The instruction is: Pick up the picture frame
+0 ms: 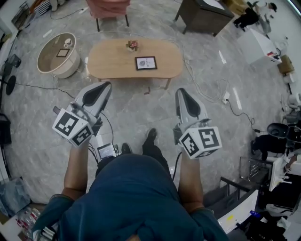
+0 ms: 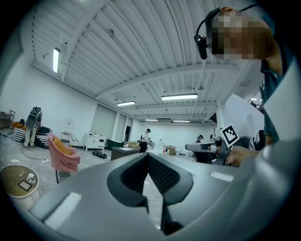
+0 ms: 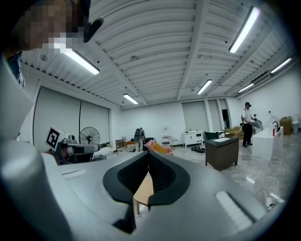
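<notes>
A dark picture frame (image 1: 146,62) lies flat on the oval wooden table (image 1: 103,63), well ahead of both grippers. My left gripper (image 1: 107,85) is held out level over the floor, short of the table's near left edge, its jaws shut with nothing between them. My right gripper (image 1: 180,91) points the same way, short of the table's near right end, jaws shut and empty. In the left gripper view my left gripper (image 2: 147,155) has its tips together. In the right gripper view my right gripper (image 3: 148,154) also shows its tips touching, with a strip of the table (image 3: 143,190) behind them.
A small flower pot (image 1: 132,45) stands on the table behind the frame. A round low table (image 1: 57,54) sits at the left, a pink chair (image 1: 109,7) and a dark cabinet (image 1: 204,14) beyond. Cables (image 1: 207,92) trail over the marble floor.
</notes>
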The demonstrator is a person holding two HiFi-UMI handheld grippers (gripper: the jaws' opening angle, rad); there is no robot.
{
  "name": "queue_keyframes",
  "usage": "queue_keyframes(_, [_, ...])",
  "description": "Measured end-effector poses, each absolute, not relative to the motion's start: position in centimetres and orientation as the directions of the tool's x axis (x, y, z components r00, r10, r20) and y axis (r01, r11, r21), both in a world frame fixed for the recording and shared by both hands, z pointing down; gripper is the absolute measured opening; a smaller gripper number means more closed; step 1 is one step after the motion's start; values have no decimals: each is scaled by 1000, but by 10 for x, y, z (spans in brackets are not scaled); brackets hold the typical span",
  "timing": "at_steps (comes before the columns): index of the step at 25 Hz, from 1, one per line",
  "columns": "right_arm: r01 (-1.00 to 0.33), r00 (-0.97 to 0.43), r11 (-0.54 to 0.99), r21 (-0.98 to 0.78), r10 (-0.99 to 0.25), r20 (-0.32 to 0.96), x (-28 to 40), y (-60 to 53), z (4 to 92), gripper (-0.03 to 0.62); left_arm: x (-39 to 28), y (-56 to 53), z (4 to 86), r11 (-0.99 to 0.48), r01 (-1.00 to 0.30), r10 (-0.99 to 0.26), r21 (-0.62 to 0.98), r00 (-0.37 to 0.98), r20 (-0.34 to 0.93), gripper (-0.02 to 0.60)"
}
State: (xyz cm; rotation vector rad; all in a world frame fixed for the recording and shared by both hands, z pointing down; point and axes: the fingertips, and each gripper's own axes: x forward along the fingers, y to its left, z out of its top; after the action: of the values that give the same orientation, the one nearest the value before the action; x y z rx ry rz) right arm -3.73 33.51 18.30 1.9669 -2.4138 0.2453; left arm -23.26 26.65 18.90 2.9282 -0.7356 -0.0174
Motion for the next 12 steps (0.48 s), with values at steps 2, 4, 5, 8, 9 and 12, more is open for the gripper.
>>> queue_keyframes(2, [-971,-222,210,-118,-969,107,-29,325,185,11,-225,260,191,-867,-484,-485,117,874,27,-3])
queue_keyframes(4, [-967,-237,224,-122,-966,102,-18,312,185,11,-216,250,190,-860,-498,-498,112,867,34,-3])
queue_keyframes(5, [-965,-245,232,-125,-964,102,-12,305,185,11,-211,245,189,-856,-506,-505,110,862,37,-3])
queue_keyframes(8, [-957,-271,256,-136,-957,106,8,282,188,11,-193,228,190,-841,-530,-528,107,848,46,-3])
queue_keyframes(9, [-954,-281,266,-140,-954,105,15,275,190,11,-186,224,191,-836,-538,-535,107,843,51,-3])
queue_keyframes(12, [-943,-314,297,-148,-944,102,36,252,193,11,-165,209,193,-822,-561,-557,100,828,62,-3])
